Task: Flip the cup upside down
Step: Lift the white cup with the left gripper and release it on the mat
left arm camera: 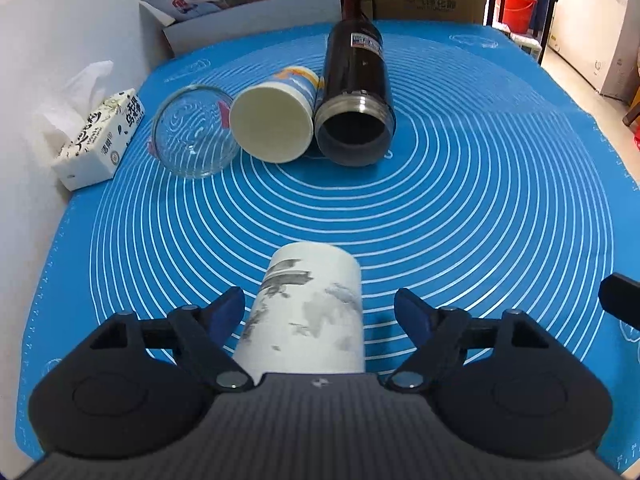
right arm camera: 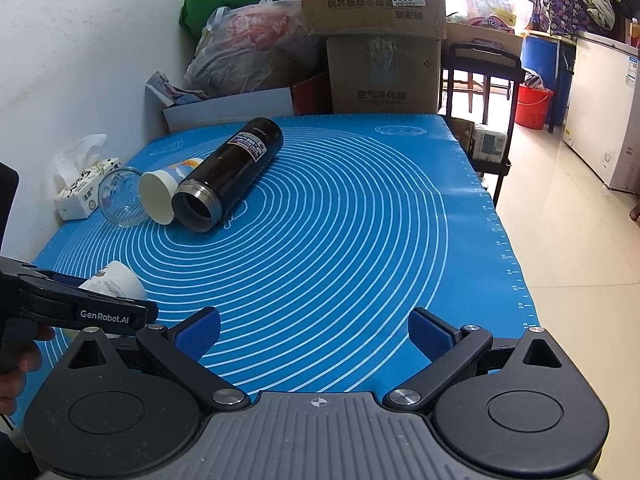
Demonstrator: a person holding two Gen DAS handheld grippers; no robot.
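Observation:
A white cup with grey ink marks [left arm camera: 308, 312] stands on the blue mat [left arm camera: 460, 208], closed end up, between the open fingers of my left gripper [left arm camera: 319, 310]. The pads do not touch it. It also shows in the right wrist view [right arm camera: 116, 282], partly hidden behind the left gripper's body [right arm camera: 80, 312]. My right gripper [right arm camera: 314, 330] is open and empty over the mat's near edge. A clear glass [left arm camera: 194, 132], a paper cup [left arm camera: 276, 120] and a black flask [left arm camera: 356, 96] lie on their sides at the far left, mouths toward me.
A tissue box [left arm camera: 96, 140] sits at the mat's left edge by the white wall. Cardboard boxes [right arm camera: 376, 40] and plastic bags [right arm camera: 248, 48] are stacked behind the table. The table's right edge drops to a tiled floor [right arm camera: 568, 240].

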